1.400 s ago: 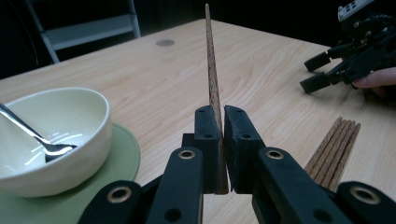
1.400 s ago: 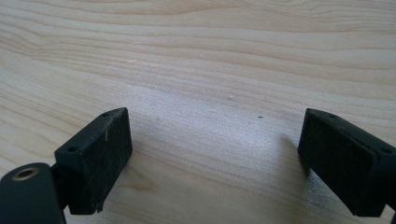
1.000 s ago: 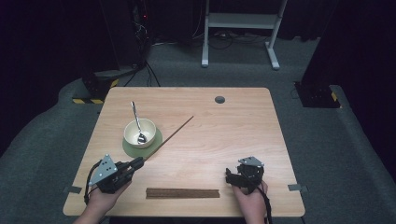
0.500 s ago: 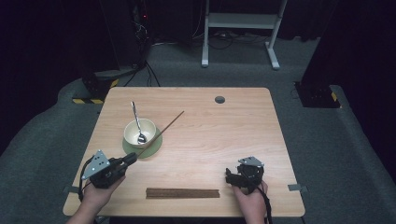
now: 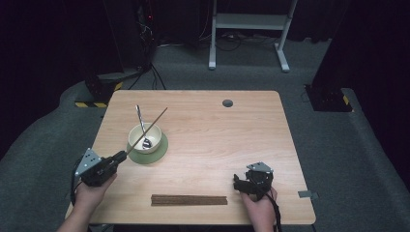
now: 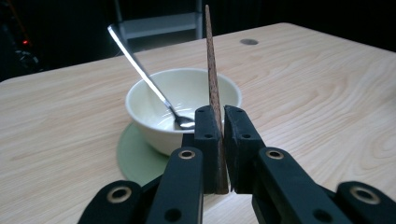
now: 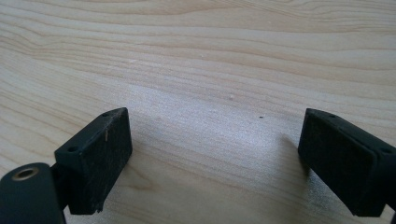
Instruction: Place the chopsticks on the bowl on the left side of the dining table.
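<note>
- Chopstick (image 6: pixel 212 88): one dark wooden stick is clamped between the jaws of the left gripper (image 5: pixel 117 158), which are closed tight on its thick end. It rises away from the jaws and slants up over the bowl toward the far side of the table; in the high view its thin tip (image 5: pixel 166 109) ends beyond the bowl's far right rim.
- One left gripper sits at the near left of the table (image 5: pixel 203 125), held in one hand (image 5: pixel 92 191), just to the left of and nearer than the bowl.
- One cream bowl (image 5: pixel 145 138) stands just beyond the jaws, on one round green coaster (image 5: pixel 162 151).
- One metal spoon (image 6: pixel 140 70) rests in the bowl, its scoop on the bottom and its handle leaning out over the far left rim.
- One dark wooden bundle (image 5: pixel 189 199), seemingly more sticks lying side by side, rests flat along the near edge, between the two hands; how many it holds cannot be told.
- One right gripper (image 5: pixel 241 182) rests at the near right, well apart from the bowl, in the other hand (image 5: pixel 258 205). Its jaws stand wide apart with nothing between them, only bare wood below.
- One small dark round hole (image 5: pixel 227 103) marks the far side of the tabletop.
</note>
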Demonstrator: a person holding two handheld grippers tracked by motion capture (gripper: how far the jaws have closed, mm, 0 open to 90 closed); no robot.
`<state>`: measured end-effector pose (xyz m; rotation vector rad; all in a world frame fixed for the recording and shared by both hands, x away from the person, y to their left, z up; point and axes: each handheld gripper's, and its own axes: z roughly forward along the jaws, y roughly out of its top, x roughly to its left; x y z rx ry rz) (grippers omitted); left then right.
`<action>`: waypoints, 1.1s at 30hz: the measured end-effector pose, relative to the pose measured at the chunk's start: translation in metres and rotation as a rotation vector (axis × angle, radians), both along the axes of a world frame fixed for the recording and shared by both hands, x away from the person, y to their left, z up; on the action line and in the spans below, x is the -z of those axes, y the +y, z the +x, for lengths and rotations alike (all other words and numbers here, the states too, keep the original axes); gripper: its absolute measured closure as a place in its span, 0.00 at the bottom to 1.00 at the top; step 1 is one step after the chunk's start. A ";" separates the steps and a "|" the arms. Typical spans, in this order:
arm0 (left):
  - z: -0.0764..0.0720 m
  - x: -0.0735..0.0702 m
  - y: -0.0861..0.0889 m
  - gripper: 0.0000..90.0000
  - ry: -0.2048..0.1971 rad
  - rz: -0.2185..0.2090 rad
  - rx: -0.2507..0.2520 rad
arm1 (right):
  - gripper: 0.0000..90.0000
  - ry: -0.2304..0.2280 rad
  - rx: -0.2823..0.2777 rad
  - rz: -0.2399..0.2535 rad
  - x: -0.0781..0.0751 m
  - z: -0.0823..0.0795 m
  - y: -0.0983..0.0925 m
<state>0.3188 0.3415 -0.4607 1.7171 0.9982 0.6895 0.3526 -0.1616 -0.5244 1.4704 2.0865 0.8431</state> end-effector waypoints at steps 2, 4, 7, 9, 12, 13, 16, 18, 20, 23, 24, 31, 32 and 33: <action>0.004 0.003 0.003 0.93 0.018 0.001 -0.023 | 0.11 0.000 -0.001 0.000 0.000 0.000 0.000; 0.006 0.004 0.004 0.93 0.026 0.007 -0.031 | 0.11 0.000 -0.001 0.000 0.000 0.000 0.000; 0.009 0.006 0.007 0.93 0.051 0.009 -0.039 | 0.11 -0.001 -0.002 0.001 0.000 0.000 0.000; 0.009 0.006 0.008 0.93 0.056 0.018 -0.044 | 0.11 0.000 -0.001 0.000 0.000 0.000 0.000; 0.011 0.006 0.009 0.93 0.058 0.032 -0.047 | 0.11 0.000 -0.002 0.000 0.000 0.000 0.000; 0.012 0.006 0.010 0.93 0.065 0.031 -0.049 | 0.11 0.000 -0.002 0.000 0.000 0.000 0.000; 0.018 0.012 0.011 0.93 0.090 0.026 -0.052 | 0.11 0.000 -0.002 0.000 0.000 0.000 0.000; 0.021 0.016 0.011 0.93 0.101 0.033 -0.056 | 0.11 0.000 -0.002 0.000 0.000 0.000 0.000; 0.024 0.018 0.011 0.93 0.110 0.035 -0.058 | 0.11 0.000 -0.002 0.000 0.000 0.000 0.000; 0.026 0.019 0.011 0.93 0.113 0.034 -0.059 | 0.11 0.000 -0.003 0.000 0.000 0.000 0.000; 0.026 0.019 0.011 0.93 0.115 0.034 -0.059 | 0.11 0.000 -0.003 0.000 0.000 0.000 0.000; 0.027 0.020 0.012 0.93 0.115 0.017 -0.058 | 0.11 0.000 -0.003 0.000 0.000 0.000 0.000; 0.027 0.020 0.012 0.92 0.115 0.017 -0.058 | 0.11 0.000 -0.003 0.000 0.000 0.000 0.000; 0.027 0.020 0.013 0.88 0.106 0.006 -0.061 | 0.11 0.000 -0.003 0.000 0.000 0.000 0.000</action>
